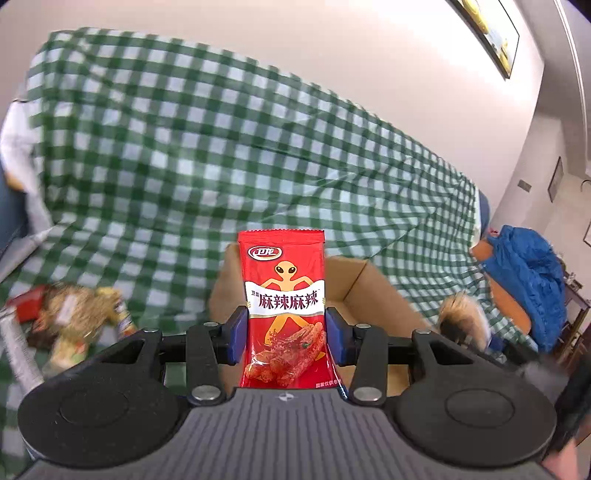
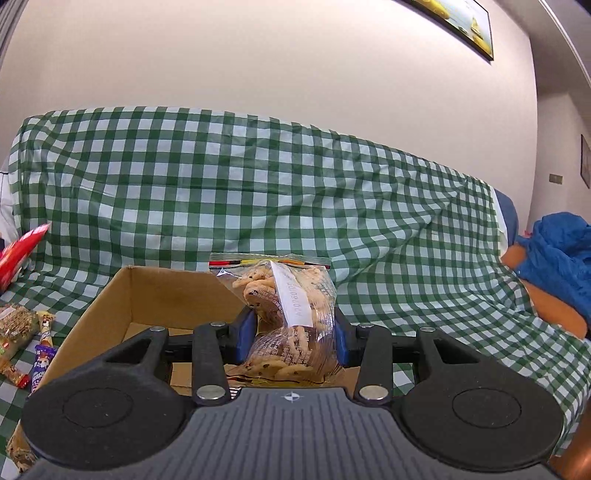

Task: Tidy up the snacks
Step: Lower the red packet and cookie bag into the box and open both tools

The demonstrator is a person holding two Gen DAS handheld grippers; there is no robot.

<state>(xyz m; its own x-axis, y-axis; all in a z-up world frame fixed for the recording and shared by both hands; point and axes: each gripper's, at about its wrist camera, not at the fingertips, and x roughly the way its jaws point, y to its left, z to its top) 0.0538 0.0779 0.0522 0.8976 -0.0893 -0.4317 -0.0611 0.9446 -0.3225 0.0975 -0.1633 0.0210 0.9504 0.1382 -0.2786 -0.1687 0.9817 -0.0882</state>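
Here both grippers are loaded, the left gripper [image 1: 286, 332] clamping an upright red packet [image 1: 283, 310] and the right gripper [image 2: 295, 341] a cookie bag [image 2: 291, 321], with the box [image 2: 122, 306] just ahead of and below each

Right gripper [image 2: 295, 341] clamps clear cookie bag [image 2: 286, 317] upright over open cardboard box [image 2: 129, 295]. Loose snacks [image 2: 22, 339] at left on checked cloth [image 2: 258, 184]; red packet [image 2: 18, 251] at edge, probably airborne.

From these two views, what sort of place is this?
Probably a home living room: a sofa under a green checked cloth, a framed picture on the wall, and a cardboard box for snacks.
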